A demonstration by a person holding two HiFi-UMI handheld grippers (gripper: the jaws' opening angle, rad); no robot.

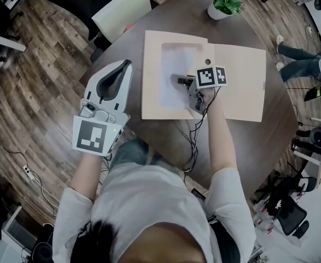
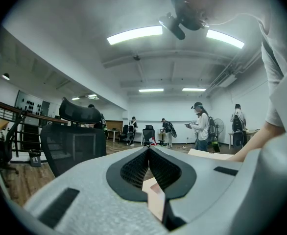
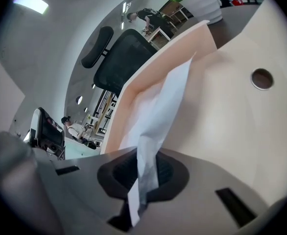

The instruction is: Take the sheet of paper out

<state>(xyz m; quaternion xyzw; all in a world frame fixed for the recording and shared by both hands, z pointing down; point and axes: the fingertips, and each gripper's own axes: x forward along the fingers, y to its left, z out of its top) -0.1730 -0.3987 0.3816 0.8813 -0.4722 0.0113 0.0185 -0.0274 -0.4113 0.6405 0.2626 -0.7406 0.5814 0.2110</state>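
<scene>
The right gripper [image 3: 142,173] has its jaws closed on the sheet of paper [image 3: 163,106]. The white sheet is pinched between the two dark pads, and a narrow strip of it pokes out behind them toward the camera. Ahead of the jaws the sheet lifts and fans out wider, then runs down into the shallow recess of the flat wooden box [image 1: 152,92]. Most of the paper lies inside that recess, just beyond the jaw tips. The box's raised pale wall stands to the left of the jaws. To their right lies a wooden panel [image 3: 231,121] with a small round hole [image 3: 261,79] in it. In the head view this gripper reaches in over the near right part of the recess, tilted downward, and the box rests on a dark round table [image 1: 270,141]. Far ahead of the jaws, past the box's far edge, stands a potted plant [image 1: 224,1].

The left gripper [image 2: 147,150] is held well to the left of the box, off the table's edge, and points level into the room. Its jaws are closed, with the black pads meeting at the tips. Ahead of them and to the left stands a black office chair [image 2: 72,136]. Several people [image 2: 201,126] stand far off across the room.
</scene>
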